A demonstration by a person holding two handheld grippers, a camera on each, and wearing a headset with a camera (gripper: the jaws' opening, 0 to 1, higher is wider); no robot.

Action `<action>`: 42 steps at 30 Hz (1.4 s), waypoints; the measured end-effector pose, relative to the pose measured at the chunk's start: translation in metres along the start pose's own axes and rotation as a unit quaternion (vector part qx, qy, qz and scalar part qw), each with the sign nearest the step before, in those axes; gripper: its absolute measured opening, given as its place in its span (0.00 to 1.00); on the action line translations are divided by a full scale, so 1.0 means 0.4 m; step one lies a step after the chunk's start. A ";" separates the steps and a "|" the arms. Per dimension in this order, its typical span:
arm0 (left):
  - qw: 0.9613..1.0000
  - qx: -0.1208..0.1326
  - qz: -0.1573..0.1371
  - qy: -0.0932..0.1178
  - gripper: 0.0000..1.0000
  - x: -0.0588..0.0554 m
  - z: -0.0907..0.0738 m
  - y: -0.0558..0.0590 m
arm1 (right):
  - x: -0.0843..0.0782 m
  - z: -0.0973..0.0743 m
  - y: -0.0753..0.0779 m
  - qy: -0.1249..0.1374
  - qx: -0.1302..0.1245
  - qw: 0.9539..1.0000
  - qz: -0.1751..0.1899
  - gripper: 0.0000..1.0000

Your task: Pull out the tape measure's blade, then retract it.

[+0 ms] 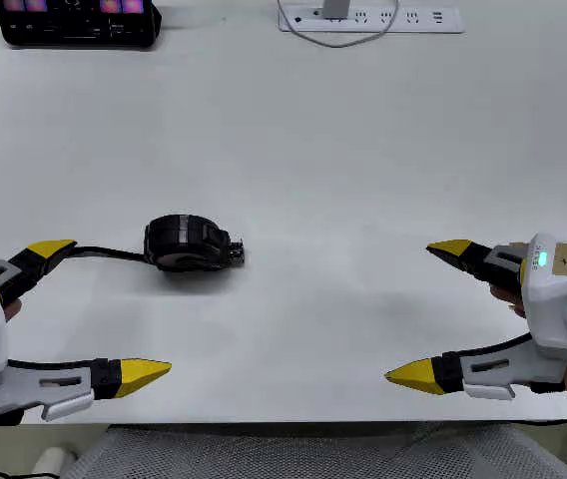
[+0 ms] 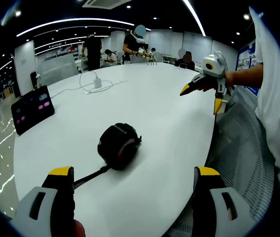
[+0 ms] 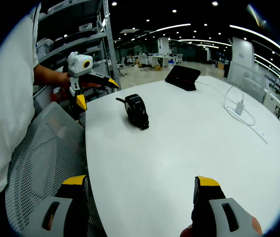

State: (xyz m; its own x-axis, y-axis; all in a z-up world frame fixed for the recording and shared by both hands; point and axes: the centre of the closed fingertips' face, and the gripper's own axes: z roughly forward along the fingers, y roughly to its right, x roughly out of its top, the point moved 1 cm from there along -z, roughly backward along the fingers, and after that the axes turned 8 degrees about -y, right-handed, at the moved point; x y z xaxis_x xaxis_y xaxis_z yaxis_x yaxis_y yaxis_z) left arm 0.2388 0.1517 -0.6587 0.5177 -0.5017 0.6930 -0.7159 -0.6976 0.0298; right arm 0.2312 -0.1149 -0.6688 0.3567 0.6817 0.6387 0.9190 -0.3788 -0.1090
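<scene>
Black tape measure (image 1: 192, 242) on white table (image 1: 383, 160)

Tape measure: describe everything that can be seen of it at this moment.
The tape measure is a black, rounded case, plastic or rubber by its look, with a reddish ring on one face. It seems to stand on its edge on the white table, left of centre. Its blade is not drawn out: just the tip shows at the mouth, which faces the right gripper. A black strap trails toward the open left gripper. Neither gripper touches the case.
</scene>
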 end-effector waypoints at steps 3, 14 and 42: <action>1.000 -0.001 0.001 0.000 0.99 0.000 0.002 0.001 | 0.002 -0.001 0.003 0.003 -0.002 1.000 -0.001 0.88; 1.000 0.002 0.002 0.001 0.99 0.004 -0.001 -0.002 | 0.014 -0.003 0.011 0.012 -0.011 1.000 -0.007 0.93; 1.000 0.004 -0.005 0.000 0.99 0.000 0.005 -0.013 | 0.010 0.011 0.020 0.009 -0.010 1.000 -0.008 0.92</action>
State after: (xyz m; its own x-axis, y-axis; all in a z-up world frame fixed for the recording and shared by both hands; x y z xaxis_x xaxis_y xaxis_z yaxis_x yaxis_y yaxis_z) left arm 0.2434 0.1542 -0.6601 0.5248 -0.4947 0.6927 -0.7071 -0.7064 0.0312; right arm 0.2405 -0.1123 -0.6704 0.3395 0.6764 0.6536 0.9208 -0.3808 -0.0842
